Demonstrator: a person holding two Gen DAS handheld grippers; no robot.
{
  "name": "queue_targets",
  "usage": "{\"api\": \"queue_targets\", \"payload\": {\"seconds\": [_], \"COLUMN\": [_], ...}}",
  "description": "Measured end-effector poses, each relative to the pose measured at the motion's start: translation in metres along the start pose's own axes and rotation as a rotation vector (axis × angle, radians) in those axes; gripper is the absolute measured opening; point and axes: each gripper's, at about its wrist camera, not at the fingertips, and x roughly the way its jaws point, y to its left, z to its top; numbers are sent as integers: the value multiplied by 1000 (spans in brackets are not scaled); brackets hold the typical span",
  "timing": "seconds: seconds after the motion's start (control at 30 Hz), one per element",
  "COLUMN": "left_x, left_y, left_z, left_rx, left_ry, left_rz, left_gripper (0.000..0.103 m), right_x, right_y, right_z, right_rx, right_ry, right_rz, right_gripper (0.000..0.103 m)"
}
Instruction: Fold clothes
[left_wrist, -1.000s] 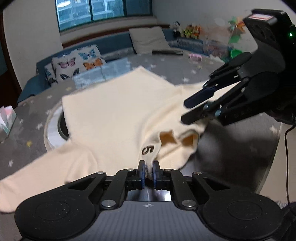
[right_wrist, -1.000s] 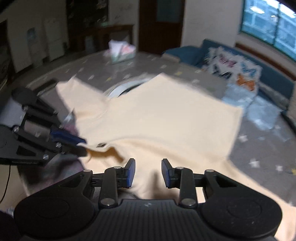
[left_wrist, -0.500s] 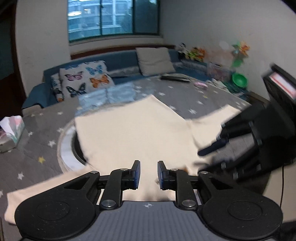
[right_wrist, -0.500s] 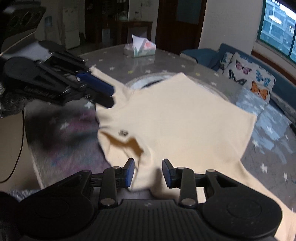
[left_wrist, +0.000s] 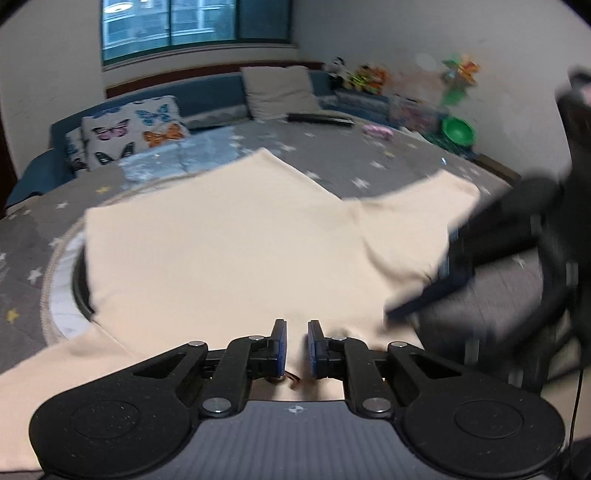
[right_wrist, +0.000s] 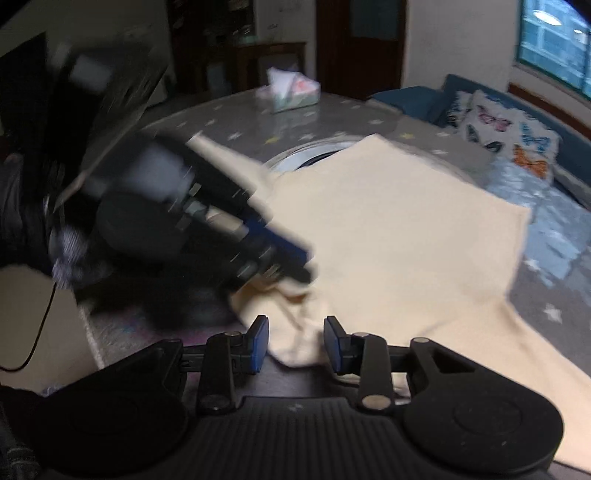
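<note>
A cream T-shirt (left_wrist: 229, 251) lies spread flat on the grey star-patterned table (left_wrist: 369, 162), one sleeve reaching toward the right. My left gripper (left_wrist: 295, 347) is open by a narrow gap just above the shirt's near edge. In the right wrist view the same shirt (right_wrist: 406, 236) fills the middle. My right gripper (right_wrist: 295, 332) stands open, with a bunched fold of the shirt's neck area lying between its fingers. Each gripper shows as a dark motion-blurred shape in the other's view: the right gripper (left_wrist: 417, 295) by the right sleeve, the left gripper (right_wrist: 291, 262) over the collar.
A round turntable ring (left_wrist: 55, 266) shows under the shirt's left side. A tissue box (right_wrist: 291, 92) stands at the table's far side. A butterfly cushion (left_wrist: 129, 136) and sofa lie beyond. A green bowl (left_wrist: 458, 131) and toys sit at the back right.
My left gripper let go of the collar it pinched a second ago and now stands open. The shirt has settled flat. Both grippers have dropped closer to the near edge.
</note>
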Motion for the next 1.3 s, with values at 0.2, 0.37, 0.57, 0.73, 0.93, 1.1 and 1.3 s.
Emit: {"api": "queue_targets", "payload": {"seconds": [0.2, 0.37, 0.57, 0.73, 0.93, 1.1, 1.3], "left_x": [-2, -5, -13, -13, 14, 36, 44], "left_y": [-9, -17, -19, -22, -36, -55, -65], "left_z": [-10, -19, -8, 11, 23, 21, 15], "left_rx": [27, 49, 63, 46, 16, 22, 37], "left_ry": [-2, -3, -25, -60, -44, -11, 5], "left_rz": [-10, -19, 5, 19, -19, -57, -70], "left_gripper": [13, 13, 14, 14, 14, 14, 14], "right_x": [3, -14, 0, -6, -35, -36, -55], "right_y": [-18, -19, -26, -19, -54, -95, -129], "right_z": [-18, -15, -15, -24, -39, -59, -88], "right_rx": [83, 71, 116, 103, 228, 351, 449], "right_ry": [48, 5, -7, -24, -77, -73, -84], "right_rz": [-34, -48, -75, -57, -170, -286, -395], "right_gripper": [33, 32, 32, 32, 32, 32, 32]}}
